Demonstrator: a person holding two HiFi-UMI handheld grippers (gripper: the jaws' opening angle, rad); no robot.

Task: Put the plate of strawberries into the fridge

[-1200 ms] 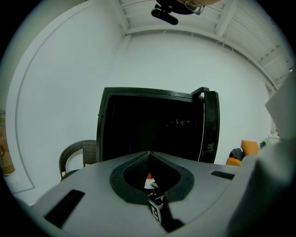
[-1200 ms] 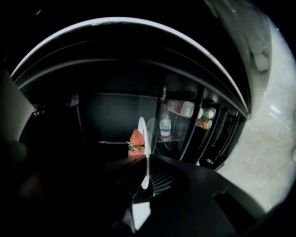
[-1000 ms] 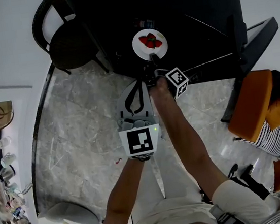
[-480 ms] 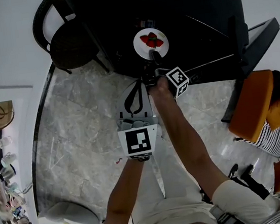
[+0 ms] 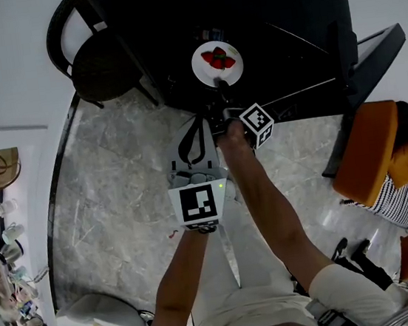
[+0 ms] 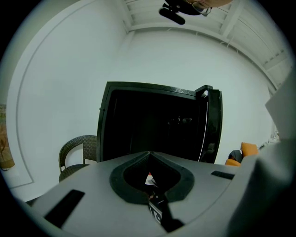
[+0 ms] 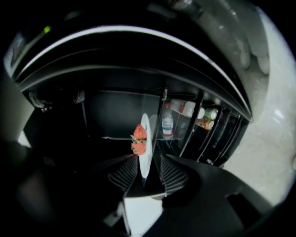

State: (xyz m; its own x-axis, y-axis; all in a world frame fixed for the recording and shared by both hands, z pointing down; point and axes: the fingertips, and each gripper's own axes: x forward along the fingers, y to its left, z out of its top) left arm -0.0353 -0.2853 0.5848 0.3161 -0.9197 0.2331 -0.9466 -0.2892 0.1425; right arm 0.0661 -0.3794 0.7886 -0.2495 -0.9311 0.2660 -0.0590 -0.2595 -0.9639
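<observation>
Starting at the left, the wicker chair [image 5: 97, 61] stands beside the open fridge [image 5: 280, 7], well clear of the work. The left tongs [image 5: 199, 122] hang short of the fridge, closed on nothing, their pads meeting in the left gripper view. Farther in, the plate [image 5: 217, 63] of strawberries [image 5: 219, 59] lies inside the dark fridge, apparently resting on a shelf. The right tongs [image 5: 222, 89] stand open just behind it; the right gripper view shows the plate's rim between the pads with a gap on each side. Bottles [image 7: 167, 121] sit in the racks of the door [image 5: 372, 50] to the right.

Because the rim lies between the pads, a crooked or lifting withdrawal could catch it and drag or tip the plate, rolling the berries off.

A second ago the right tongs were clamped on that rim; they have just been opening. The plate sits in nearly the same spot, and the left tongs are where they were.
</observation>
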